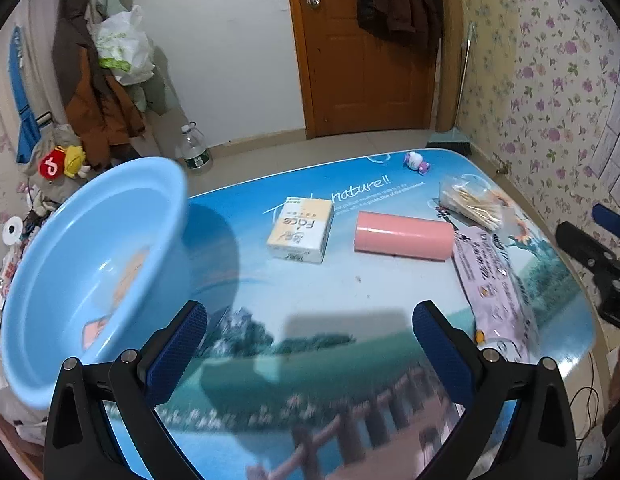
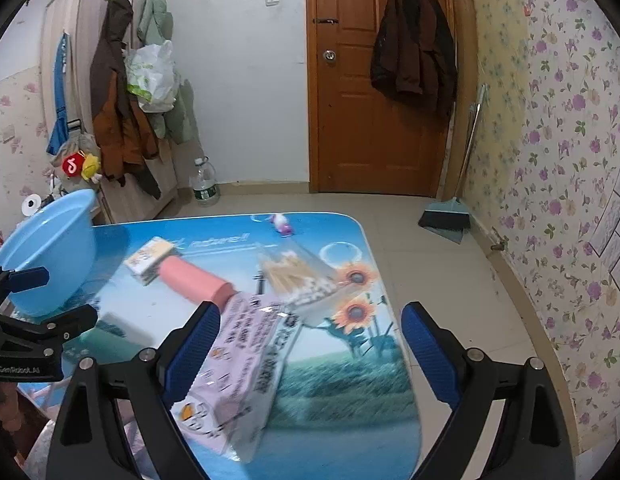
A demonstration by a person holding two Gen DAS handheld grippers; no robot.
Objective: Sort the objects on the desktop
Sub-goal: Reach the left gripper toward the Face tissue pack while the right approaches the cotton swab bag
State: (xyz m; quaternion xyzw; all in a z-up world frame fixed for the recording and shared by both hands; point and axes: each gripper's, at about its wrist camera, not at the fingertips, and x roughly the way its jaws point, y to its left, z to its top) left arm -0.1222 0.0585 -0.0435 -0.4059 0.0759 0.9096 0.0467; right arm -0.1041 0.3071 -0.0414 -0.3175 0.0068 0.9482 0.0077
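On the blue picture-printed table (image 1: 350, 292) we see a tissue pack (image 1: 301, 229), pink roll (image 1: 404, 235), bag of swabs (image 1: 472, 202) and a lilac packet (image 2: 237, 368), all unsorted. We judge we are approaching: both our left gripper (image 1: 310, 354) and right gripper (image 2: 312, 354) gape empty, the right nearest the packet. The blue basin (image 1: 89, 264) at the table's left edge looks empty, so next comes a first pick.

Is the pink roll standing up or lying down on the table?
Lying down. The pink roll rests on its long side on the table, between the tissue box and the lilac packet.
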